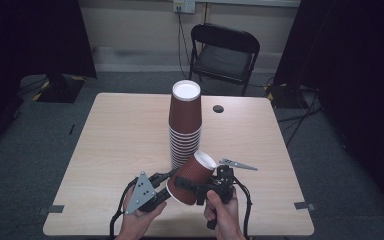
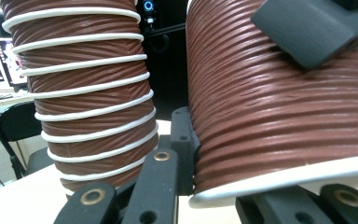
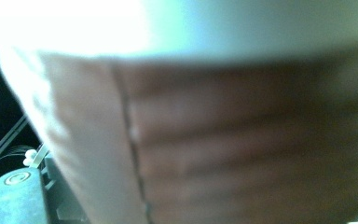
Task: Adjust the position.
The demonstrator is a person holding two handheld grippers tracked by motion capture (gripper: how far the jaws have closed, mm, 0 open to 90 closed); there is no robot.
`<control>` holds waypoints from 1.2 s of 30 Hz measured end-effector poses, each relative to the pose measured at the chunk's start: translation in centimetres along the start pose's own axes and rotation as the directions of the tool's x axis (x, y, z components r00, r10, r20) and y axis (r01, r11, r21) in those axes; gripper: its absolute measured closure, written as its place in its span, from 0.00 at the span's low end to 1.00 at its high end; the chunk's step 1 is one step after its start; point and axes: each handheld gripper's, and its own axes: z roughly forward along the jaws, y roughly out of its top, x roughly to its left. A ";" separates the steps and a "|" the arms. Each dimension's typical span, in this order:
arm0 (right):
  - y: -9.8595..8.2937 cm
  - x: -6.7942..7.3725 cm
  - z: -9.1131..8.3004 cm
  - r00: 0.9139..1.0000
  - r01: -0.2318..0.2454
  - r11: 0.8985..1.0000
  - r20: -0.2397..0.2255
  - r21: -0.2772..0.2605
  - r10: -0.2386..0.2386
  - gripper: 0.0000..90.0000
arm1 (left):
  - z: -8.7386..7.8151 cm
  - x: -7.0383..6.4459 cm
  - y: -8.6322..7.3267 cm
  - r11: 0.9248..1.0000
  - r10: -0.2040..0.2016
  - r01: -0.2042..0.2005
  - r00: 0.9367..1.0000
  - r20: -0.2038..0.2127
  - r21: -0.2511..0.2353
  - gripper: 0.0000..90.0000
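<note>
High view: fixed above the person's side, facing forward and down over the whole table (image 1: 120, 130), far enough to take in the chair (image 1: 224, 50) behind. Left gripper view: low near the tabletop, looking along its jaws, very close to the single cup (image 2: 279, 107) with the cup stack (image 2: 84, 93) just beyond; both also show from above. Right gripper view: pressed against a blurred brown wall, probably that same single cup (image 3: 223, 140).

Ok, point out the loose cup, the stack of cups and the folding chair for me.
loose cup (image 1: 192, 176), high view, on its ribbed brown side, between the two grippers.
stack of cups (image 1: 185, 112), high view, on the side wall of the topmost upturned cup.
folding chair (image 1: 223, 56), high view, on the black seat.
</note>
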 end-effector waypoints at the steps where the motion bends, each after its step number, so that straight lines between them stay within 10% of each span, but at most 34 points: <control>1: 0.0 0.0 0.0 1.000 -0.004 1.000 -0.002 0.003 0.004 0.13 | -0.1 0.1 0.0 1.000 -0.003 0.003 1.000 0.002 -0.003 0.91; 18: 1.0 -0.6 -1.1 1.000 -0.011 0.998 -0.027 -0.059 0.009 0.14 | -0.3 0.4 -0.4 0.997 -0.063 0.061 0.997 0.046 0.053 0.93; 36: 2.4 -2.0 -2.8 0.998 0.067 0.994 0.028 -0.090 -0.065 0.14 | -0.8 0.7 -1.0 0.961 -0.201 0.176 0.974 0.103 0.215 0.93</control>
